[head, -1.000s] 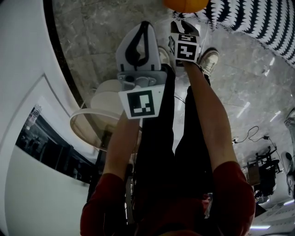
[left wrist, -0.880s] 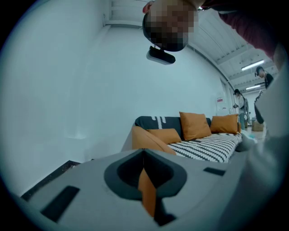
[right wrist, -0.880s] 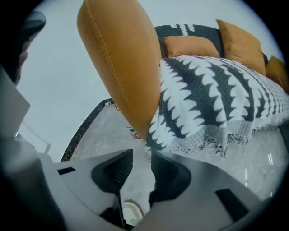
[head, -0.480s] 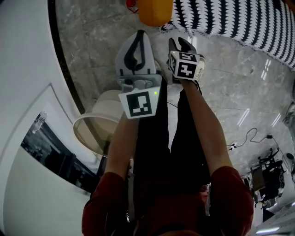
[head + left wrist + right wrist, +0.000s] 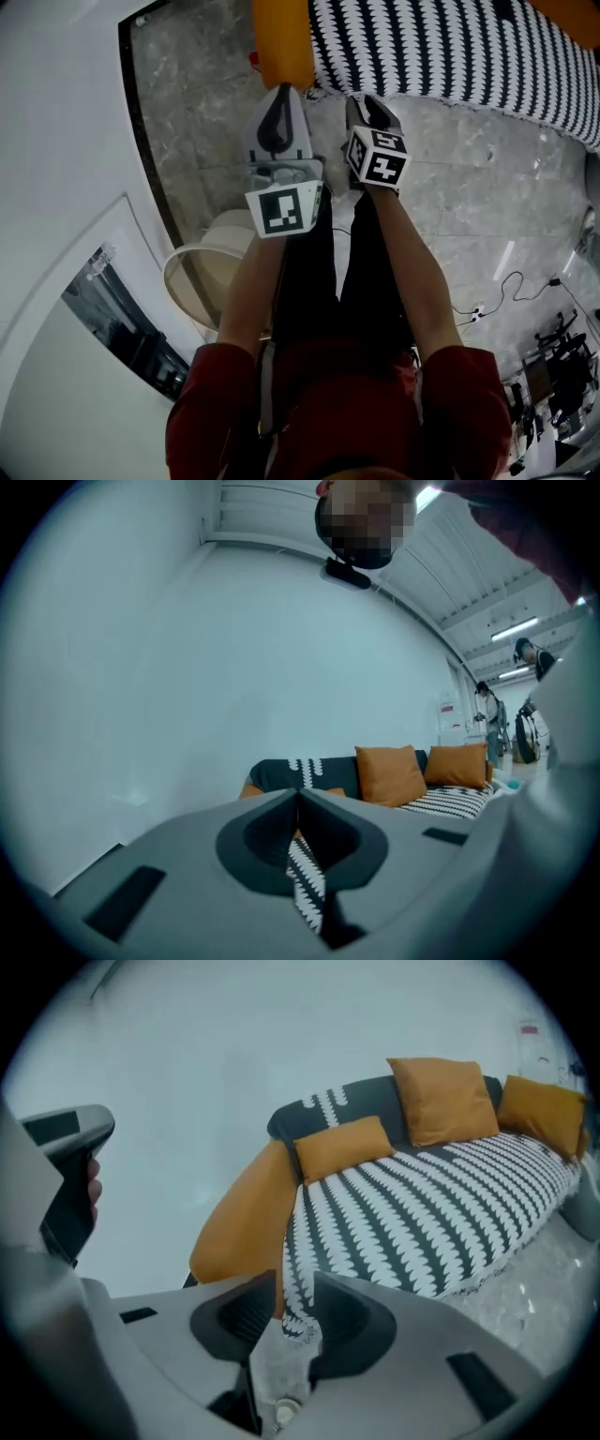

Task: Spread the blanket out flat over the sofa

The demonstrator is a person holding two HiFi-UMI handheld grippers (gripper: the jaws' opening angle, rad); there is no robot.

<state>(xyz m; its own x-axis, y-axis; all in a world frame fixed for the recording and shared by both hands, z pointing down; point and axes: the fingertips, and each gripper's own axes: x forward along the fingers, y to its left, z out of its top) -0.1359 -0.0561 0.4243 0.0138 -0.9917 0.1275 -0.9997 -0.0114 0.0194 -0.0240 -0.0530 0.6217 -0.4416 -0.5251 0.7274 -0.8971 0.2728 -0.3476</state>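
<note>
The person is wearing a dark red short-sleeved shirt [image 5: 464, 394] and black trousers [image 5: 314, 281]. The pale grey, rounded plastic left gripper [image 5: 281, 91] is showing a dark teardrop-shaped hollow on top and is carrying a white marker cube [image 5: 284, 209] printed with a black square pattern. The darker right gripper [image 5: 367, 100], to its right, is bearing a similar black-and-white marker cube [image 5: 382, 159].

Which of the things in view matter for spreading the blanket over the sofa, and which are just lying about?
For the job:
- striped blanket
- sofa

Just lying about:
- orange cushions
- round side table
- floor cable
</note>
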